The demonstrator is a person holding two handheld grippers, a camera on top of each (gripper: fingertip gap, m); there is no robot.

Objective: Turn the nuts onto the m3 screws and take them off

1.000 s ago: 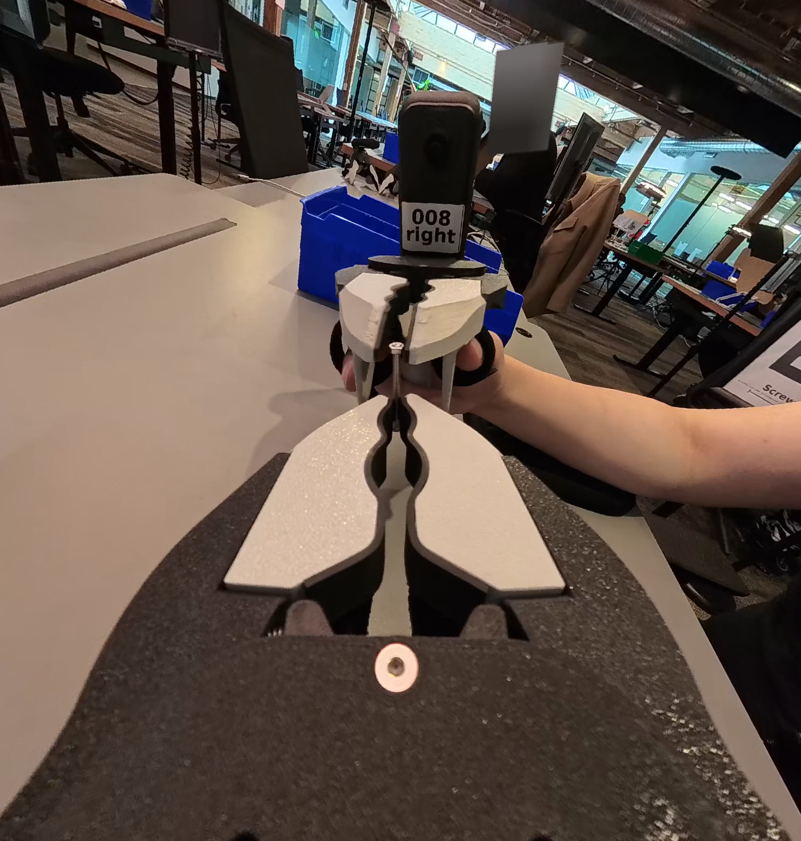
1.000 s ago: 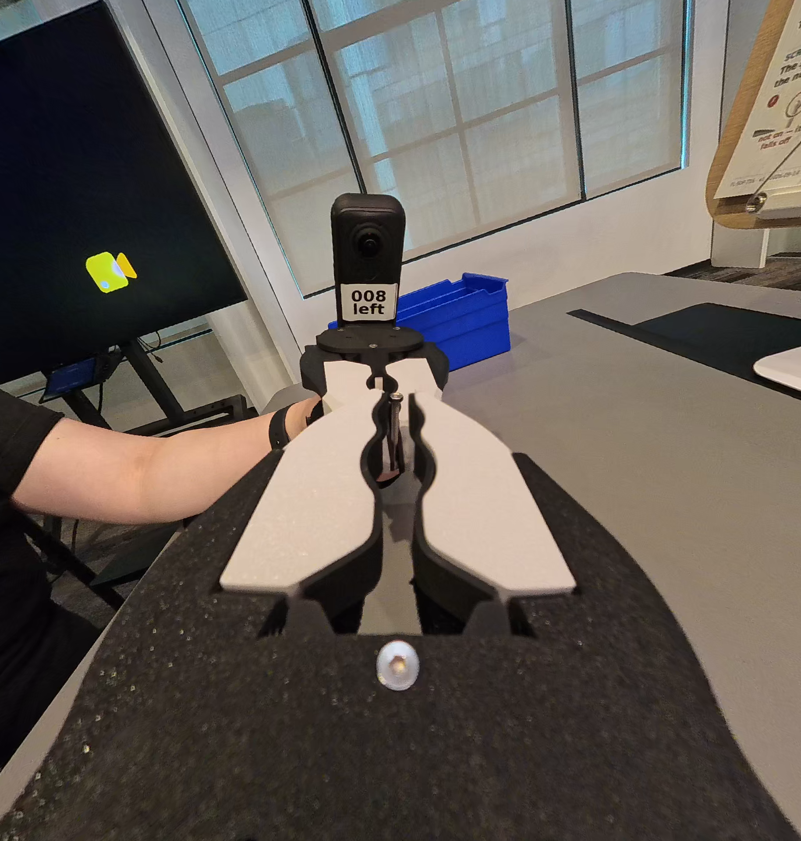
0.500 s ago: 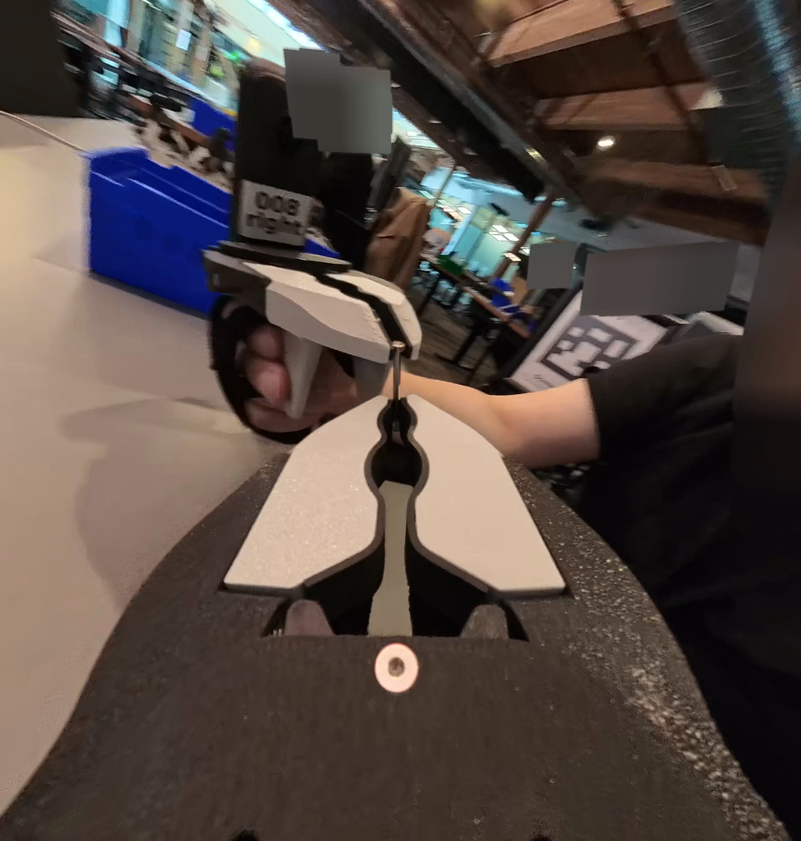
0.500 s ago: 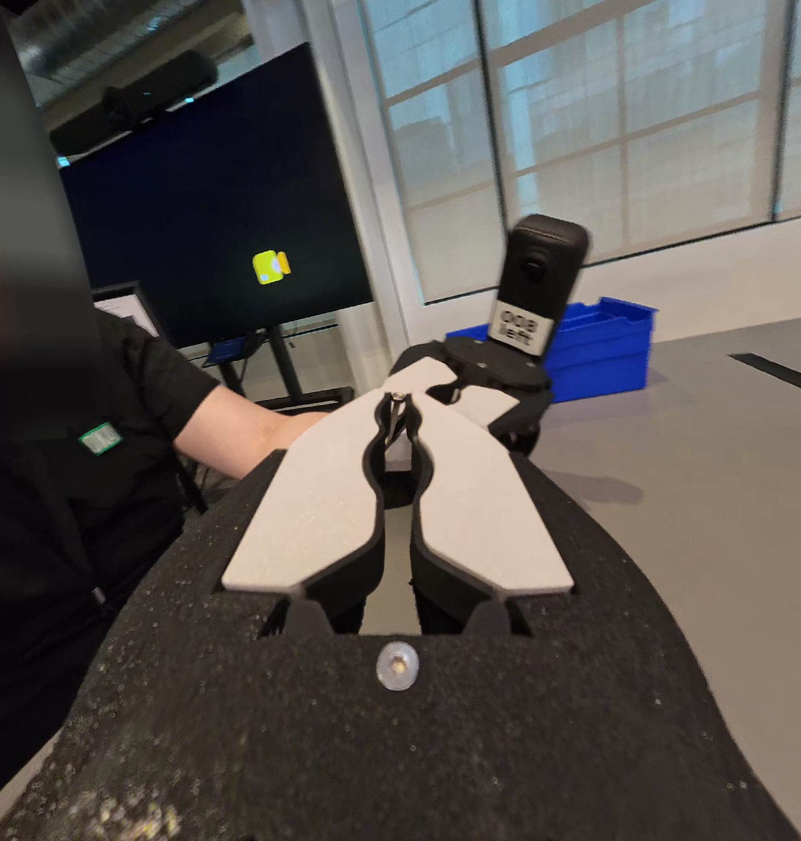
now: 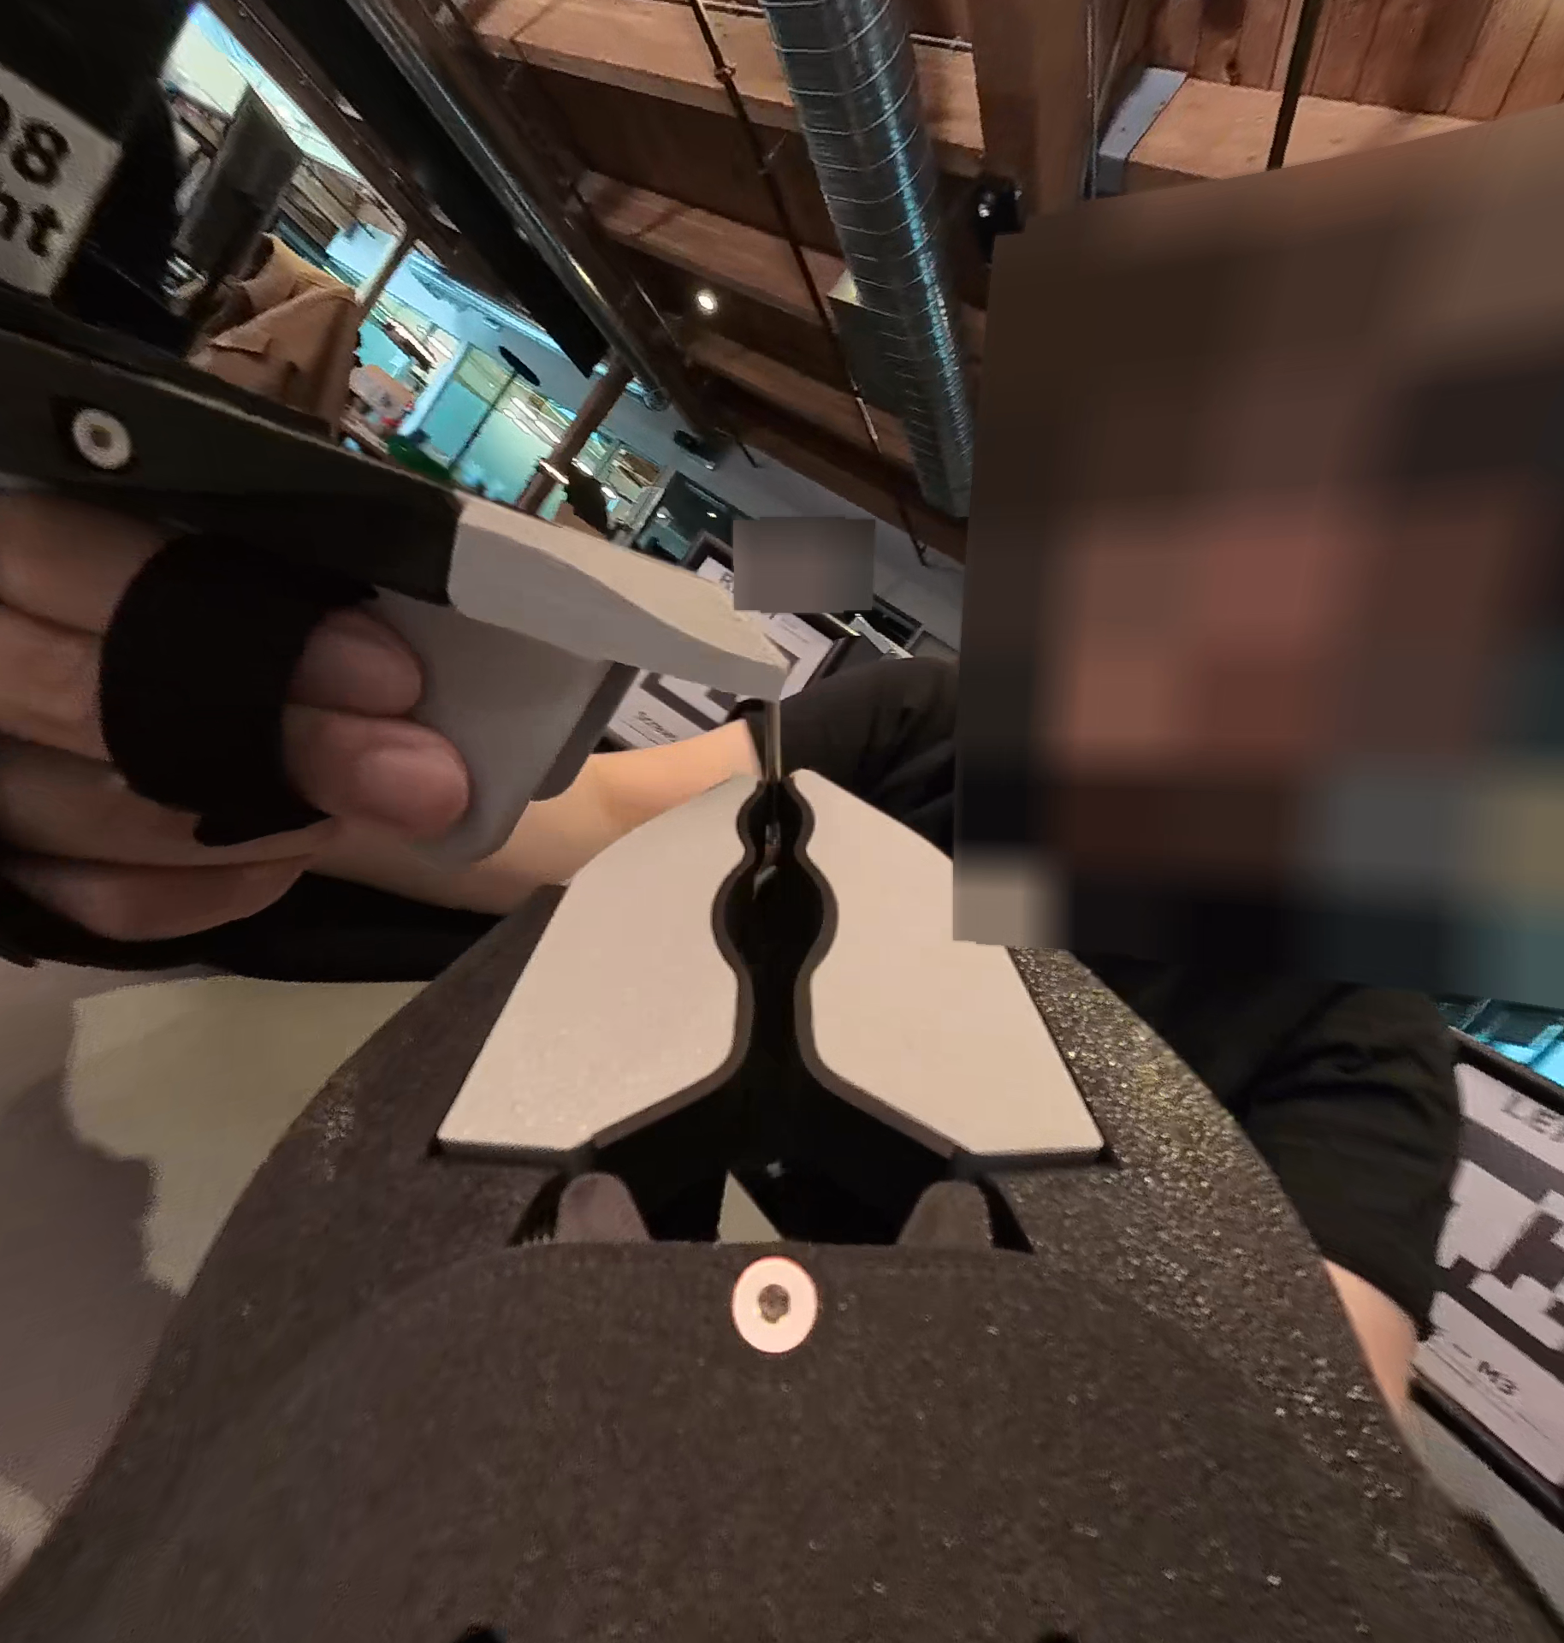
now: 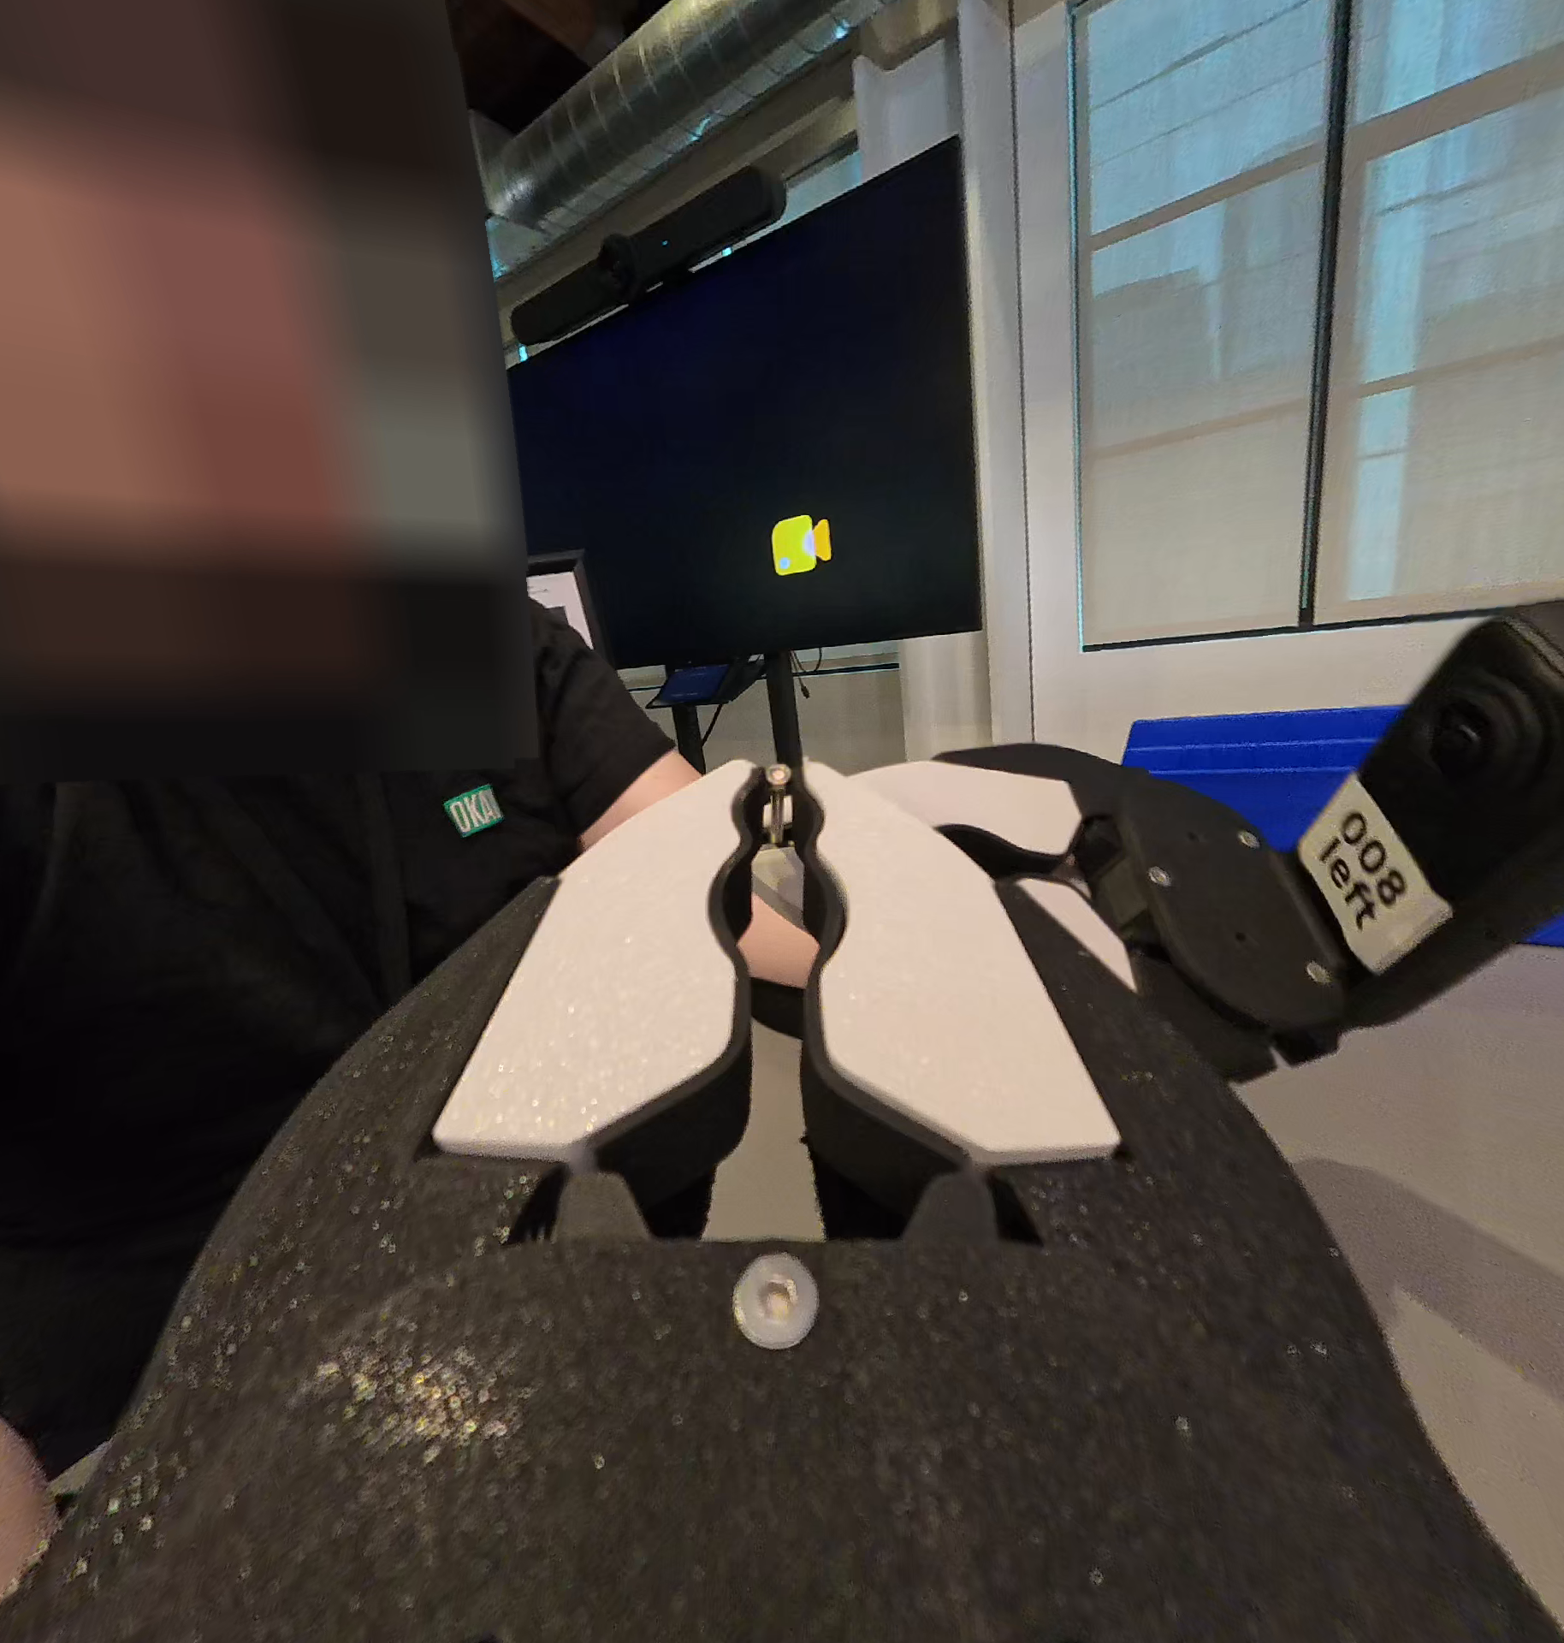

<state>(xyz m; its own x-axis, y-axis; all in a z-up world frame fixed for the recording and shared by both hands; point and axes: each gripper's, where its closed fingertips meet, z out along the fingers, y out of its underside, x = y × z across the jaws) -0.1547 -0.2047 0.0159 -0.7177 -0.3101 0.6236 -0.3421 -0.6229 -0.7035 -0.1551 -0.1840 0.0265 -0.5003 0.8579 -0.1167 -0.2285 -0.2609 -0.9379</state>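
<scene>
My left gripper (image 5: 771,787) is shut. A thin steel M3 screw (image 5: 768,738) runs from its tips up to my right gripper (image 5: 765,689), which reaches in from the left in a person's hand. A small shiny piece, seemingly the nut (image 5: 771,836), sits between the left fingers just behind the tips. In the right wrist view my right gripper (image 6: 777,778) is shut on the screw (image 6: 775,805), with the head at the tips. The left gripper's white fingers (image 6: 965,796) lie just under and to the right of it. Both are held in the air.
The person's black-clad torso (image 6: 183,978) is close behind both grippers. The grey table (image 6: 1427,1111) lies below, with a blue bin (image 6: 1250,756) at its far side. A dark screen on a stand (image 6: 761,444) is behind. Printed boards (image 5: 1516,1245) stand at the right.
Both grippers have swung toward the person and tilted, so the right gripper now enters the left view from the side and much closer. The screw has stayed between the two sets of tips.
</scene>
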